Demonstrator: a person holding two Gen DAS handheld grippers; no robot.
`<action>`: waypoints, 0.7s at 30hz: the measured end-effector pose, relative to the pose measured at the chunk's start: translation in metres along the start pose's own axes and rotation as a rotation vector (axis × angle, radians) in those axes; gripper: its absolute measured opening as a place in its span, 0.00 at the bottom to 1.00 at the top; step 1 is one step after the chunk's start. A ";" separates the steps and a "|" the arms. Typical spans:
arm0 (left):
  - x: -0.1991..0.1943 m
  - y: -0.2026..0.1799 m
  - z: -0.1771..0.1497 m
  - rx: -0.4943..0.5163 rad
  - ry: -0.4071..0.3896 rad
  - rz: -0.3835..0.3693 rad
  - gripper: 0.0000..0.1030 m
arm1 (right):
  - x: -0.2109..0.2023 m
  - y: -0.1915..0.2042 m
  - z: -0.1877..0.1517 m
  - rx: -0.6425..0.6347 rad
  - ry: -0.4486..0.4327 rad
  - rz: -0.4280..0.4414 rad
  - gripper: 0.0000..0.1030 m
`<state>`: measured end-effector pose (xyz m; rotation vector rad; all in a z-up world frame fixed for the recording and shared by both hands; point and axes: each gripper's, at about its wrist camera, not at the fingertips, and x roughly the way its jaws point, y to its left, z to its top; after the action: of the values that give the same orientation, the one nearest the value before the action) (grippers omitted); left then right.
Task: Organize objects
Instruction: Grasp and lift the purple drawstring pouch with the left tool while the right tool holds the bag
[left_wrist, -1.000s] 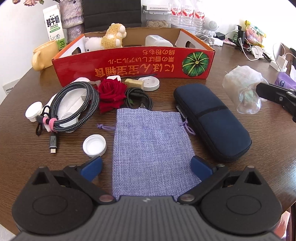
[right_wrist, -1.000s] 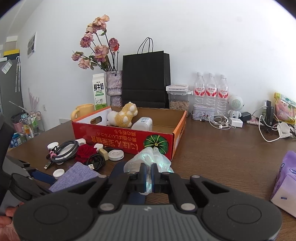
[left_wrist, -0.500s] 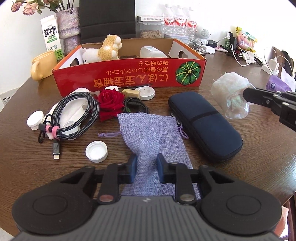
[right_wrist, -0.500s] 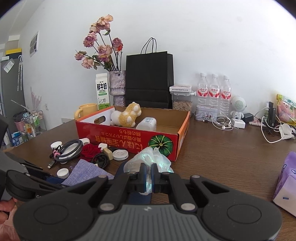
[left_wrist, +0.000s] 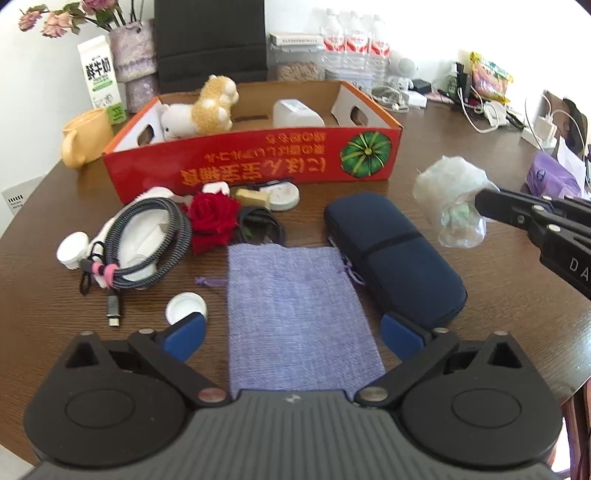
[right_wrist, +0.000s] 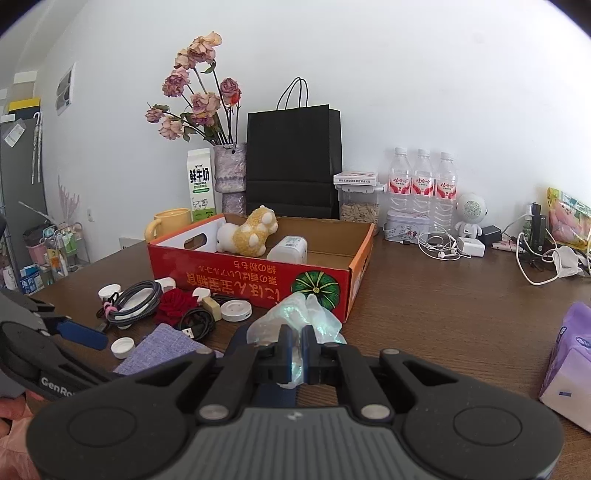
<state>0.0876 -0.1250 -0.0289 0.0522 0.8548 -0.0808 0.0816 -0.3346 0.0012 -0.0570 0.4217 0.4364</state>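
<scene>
A lilac cloth pouch (left_wrist: 295, 306) lies flat on the table, its near end between my left gripper's (left_wrist: 293, 334) wide-open blue fingers. My right gripper (right_wrist: 294, 349) is shut on a crumpled clear plastic bag (right_wrist: 299, 314) and holds it above the table, right of a dark blue zip case (left_wrist: 391, 254); the bag also shows in the left wrist view (left_wrist: 450, 199). The red cardboard box (left_wrist: 255, 162) stands behind, holding a plush toy (left_wrist: 199, 110) and a white container (left_wrist: 295, 112).
In front of the box lie a coiled braided cable (left_wrist: 144, 243), a red rose (left_wrist: 214, 218), a black cable (left_wrist: 262, 225), a white disc (left_wrist: 284, 195) and a white cap (left_wrist: 184, 308). A purple tissue pack (right_wrist: 569, 365) sits at the right. Bottles, a black bag and a vase stand at the back.
My left gripper, shut over the pouch half a second ago, has opened wide again. My right gripper still holds the plastic bag, lifted slightly higher.
</scene>
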 end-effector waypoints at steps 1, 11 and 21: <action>0.004 -0.003 0.000 0.005 0.016 0.003 1.00 | 0.000 0.000 0.000 0.002 -0.001 0.000 0.04; 0.023 -0.006 -0.012 0.000 0.047 -0.003 1.00 | -0.002 -0.001 -0.001 0.007 -0.007 0.009 0.04; 0.008 0.008 -0.011 -0.003 -0.008 -0.050 0.14 | -0.001 0.006 0.001 0.007 -0.007 0.019 0.04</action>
<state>0.0849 -0.1166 -0.0423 0.0277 0.8482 -0.1266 0.0788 -0.3298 0.0030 -0.0451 0.4173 0.4539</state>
